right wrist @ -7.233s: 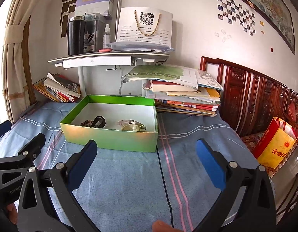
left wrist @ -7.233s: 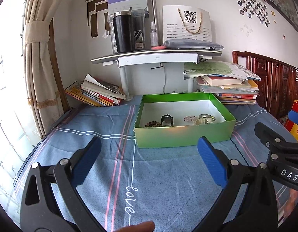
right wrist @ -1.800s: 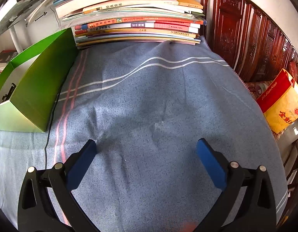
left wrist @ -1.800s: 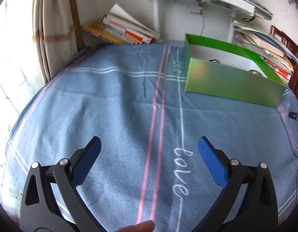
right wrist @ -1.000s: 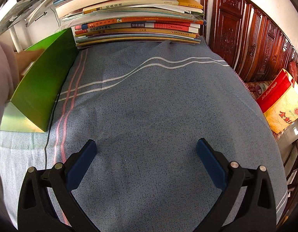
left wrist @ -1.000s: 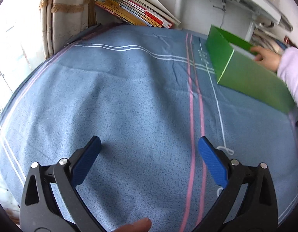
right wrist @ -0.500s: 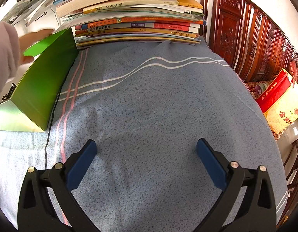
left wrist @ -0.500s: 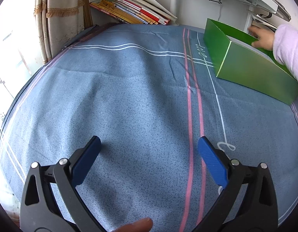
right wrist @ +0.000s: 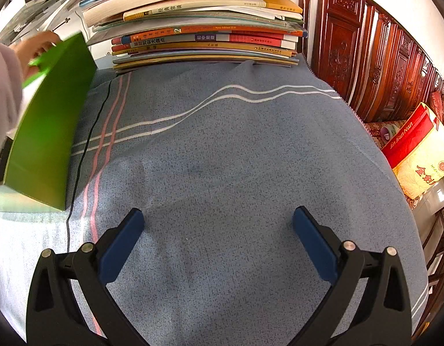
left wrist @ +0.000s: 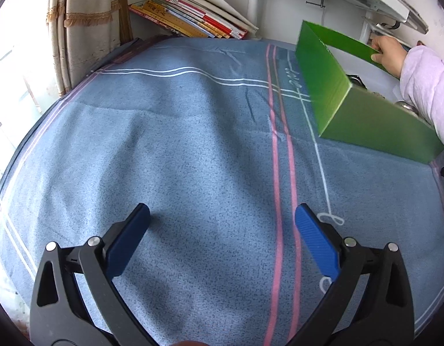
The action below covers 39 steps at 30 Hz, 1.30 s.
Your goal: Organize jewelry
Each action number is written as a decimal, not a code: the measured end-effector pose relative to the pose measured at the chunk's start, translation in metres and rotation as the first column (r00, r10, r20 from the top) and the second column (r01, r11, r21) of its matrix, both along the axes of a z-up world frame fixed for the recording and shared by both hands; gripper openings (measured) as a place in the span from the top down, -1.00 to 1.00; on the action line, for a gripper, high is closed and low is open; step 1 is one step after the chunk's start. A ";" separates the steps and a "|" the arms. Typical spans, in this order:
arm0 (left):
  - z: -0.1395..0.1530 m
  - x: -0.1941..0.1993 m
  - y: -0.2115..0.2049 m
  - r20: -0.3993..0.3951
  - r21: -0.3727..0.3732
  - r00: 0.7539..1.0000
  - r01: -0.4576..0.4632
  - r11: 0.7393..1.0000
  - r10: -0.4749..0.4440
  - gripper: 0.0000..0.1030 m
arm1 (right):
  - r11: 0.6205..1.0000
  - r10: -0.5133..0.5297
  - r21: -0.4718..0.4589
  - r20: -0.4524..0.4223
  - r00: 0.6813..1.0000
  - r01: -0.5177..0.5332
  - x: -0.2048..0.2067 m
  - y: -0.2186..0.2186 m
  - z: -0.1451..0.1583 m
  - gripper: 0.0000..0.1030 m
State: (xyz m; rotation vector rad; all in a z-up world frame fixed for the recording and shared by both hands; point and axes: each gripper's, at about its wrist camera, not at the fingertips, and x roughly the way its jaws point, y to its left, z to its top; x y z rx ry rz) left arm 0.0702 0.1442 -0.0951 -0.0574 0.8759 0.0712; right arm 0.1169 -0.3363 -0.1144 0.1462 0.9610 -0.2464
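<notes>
A green box (left wrist: 366,121) with a white inside stands on the blue cloth at the right of the left wrist view; a few jewelry pieces (left wrist: 405,106) show over its near wall. A bare hand (left wrist: 387,52) in a lilac sleeve grips the box's far rim, and the box sits tilted. The box also shows at the left of the right wrist view (right wrist: 48,132), blurred. My left gripper (left wrist: 222,230) is open and empty, low over the cloth, left of the box. My right gripper (right wrist: 217,230) is open and empty, right of the box.
A blue striped cloth (left wrist: 193,144) covers the table. Leaning books (left wrist: 193,20) lie at the back left by a curtain (left wrist: 86,28). A tall book stack (right wrist: 204,34) stands behind the right gripper. A carved wooden bedframe (right wrist: 366,66) and a red-yellow bag (right wrist: 418,152) are on the right. A black cable (right wrist: 86,144) runs beside the box.
Both grippers came down and apart from the box. A bare hand reached in, took the box's far rim, and has lifted and tilted it in the last half second.
</notes>
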 end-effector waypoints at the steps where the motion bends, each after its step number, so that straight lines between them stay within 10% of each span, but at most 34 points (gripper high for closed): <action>1: 0.000 0.000 0.001 0.001 -0.005 1.000 0.004 1.000 -0.004 -0.92 | 1.000 0.000 0.000 0.000 1.000 0.000 0.000 0.000 0.000 -0.96; 39: 0.010 -0.015 -0.026 0.057 0.083 0.993 0.100 0.992 -0.104 -0.92 | 1.000 -0.001 0.001 0.000 1.000 0.001 0.000 0.000 0.001 -0.96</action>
